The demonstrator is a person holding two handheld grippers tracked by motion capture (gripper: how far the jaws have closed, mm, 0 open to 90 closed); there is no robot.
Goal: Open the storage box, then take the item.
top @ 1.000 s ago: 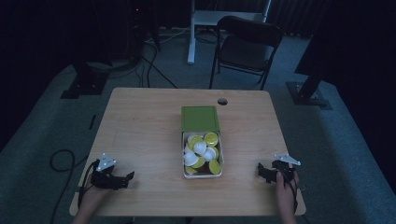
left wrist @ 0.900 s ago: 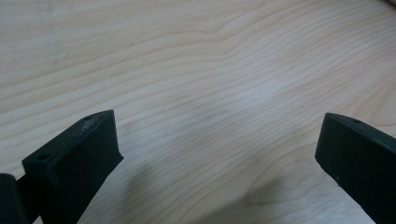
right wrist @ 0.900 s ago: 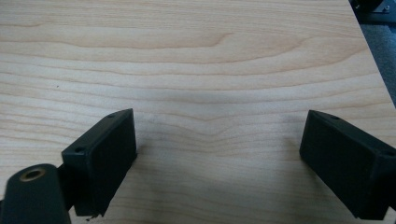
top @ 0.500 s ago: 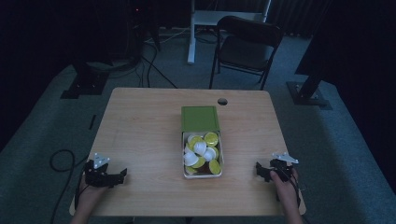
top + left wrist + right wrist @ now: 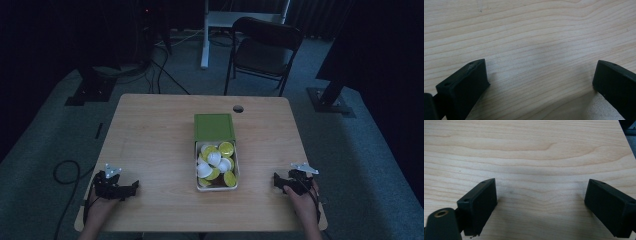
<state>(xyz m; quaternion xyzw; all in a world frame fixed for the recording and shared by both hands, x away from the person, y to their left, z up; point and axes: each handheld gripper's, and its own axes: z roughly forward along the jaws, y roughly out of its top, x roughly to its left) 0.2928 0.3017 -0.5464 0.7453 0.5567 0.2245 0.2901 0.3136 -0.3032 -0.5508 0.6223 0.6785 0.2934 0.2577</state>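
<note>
A white box [image 5: 216, 175] with its green lid [image 5: 214, 127] folded back sits mid-table, holding several yellow and white round capsules [image 5: 215, 162]. My left gripper [image 5: 131, 188] rests near the front left corner, held by a hand, jaws wide open over bare wood [image 5: 541, 72]. My right gripper [image 5: 276, 181] lies near the front right edge, also held by a hand, jaws spread open with only wood between them [image 5: 541, 195]. Both grippers are well apart from the box and hold nothing.
The wooden table [image 5: 150, 135] has a small round cable hole [image 5: 238, 108] at its far side. A black folding chair [image 5: 265, 50] and a white desk leg [image 5: 205, 35] stand beyond it. Cables [image 5: 65, 172] trail on the floor at left.
My left gripper has drawn back toward the table's front left corner. The right gripper has barely shifted. The box stays put.
</note>
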